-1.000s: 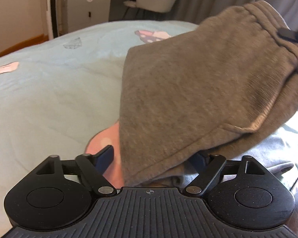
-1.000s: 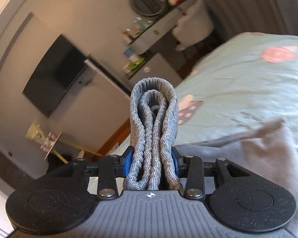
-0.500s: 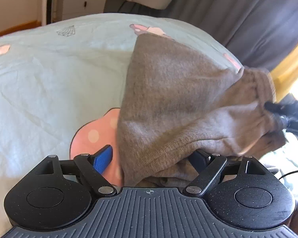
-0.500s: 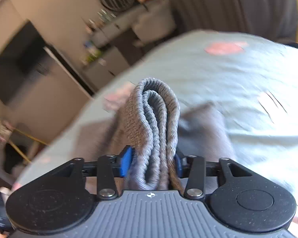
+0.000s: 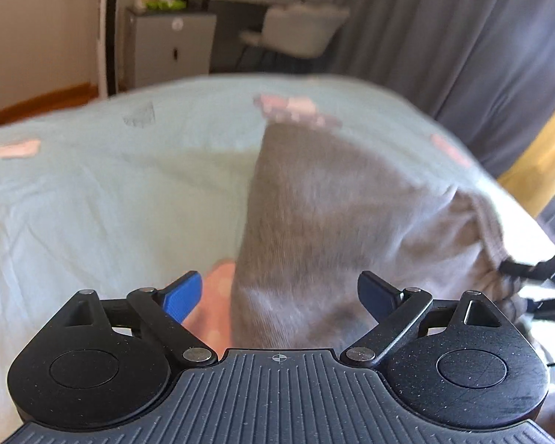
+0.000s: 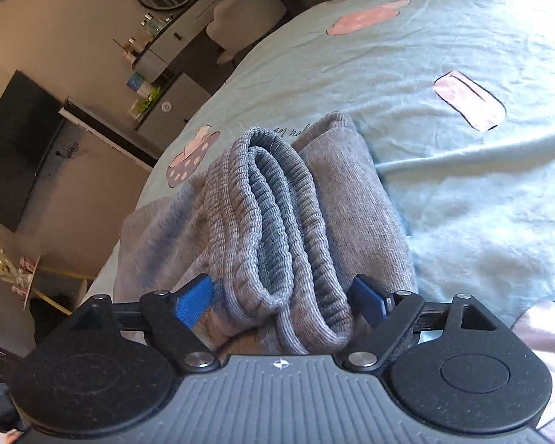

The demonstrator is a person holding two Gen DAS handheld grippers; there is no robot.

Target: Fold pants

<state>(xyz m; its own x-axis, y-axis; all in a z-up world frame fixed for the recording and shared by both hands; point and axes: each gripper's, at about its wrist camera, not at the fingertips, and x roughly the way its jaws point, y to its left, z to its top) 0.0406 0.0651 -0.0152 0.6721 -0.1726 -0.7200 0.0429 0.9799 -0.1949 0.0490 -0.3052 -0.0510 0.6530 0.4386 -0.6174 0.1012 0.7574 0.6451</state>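
Grey sweat fabric fills both views: one pair of pants [image 5: 325, 222] lies on the pale blue bed [image 5: 103, 192], folded over on itself, with its ribbed waistband [image 6: 277, 222] bunched in layers at the right-hand end. Both tools look to be letting go. The left gripper [image 5: 279, 292] has its jaws spread wide, blue pads standing off either side of the cloth edge, so it is released and not pinching anything. The right gripper [image 6: 281, 296] also has its jaws parted, with the stacked waistband lying between them; the pads sit close to the outer ribs, yet nothing looks squeezed, so I judge this one released too. By my reading the step in hand is setting down a completed fold, and the pants seem roughly halfway to a tidy bundle. The next move probably calls for drawing both grippers back without dragging the layers, then taking a fresh hold for another fold; the loose waistband stack may slump sideways once unsupported. Counted: one pair of pants, two grippers, one bed, and across the room one pale chair [image 5: 299, 33] beside one grey cabinet [image 5: 166, 51], near a grey curtain [image 5: 444, 48].
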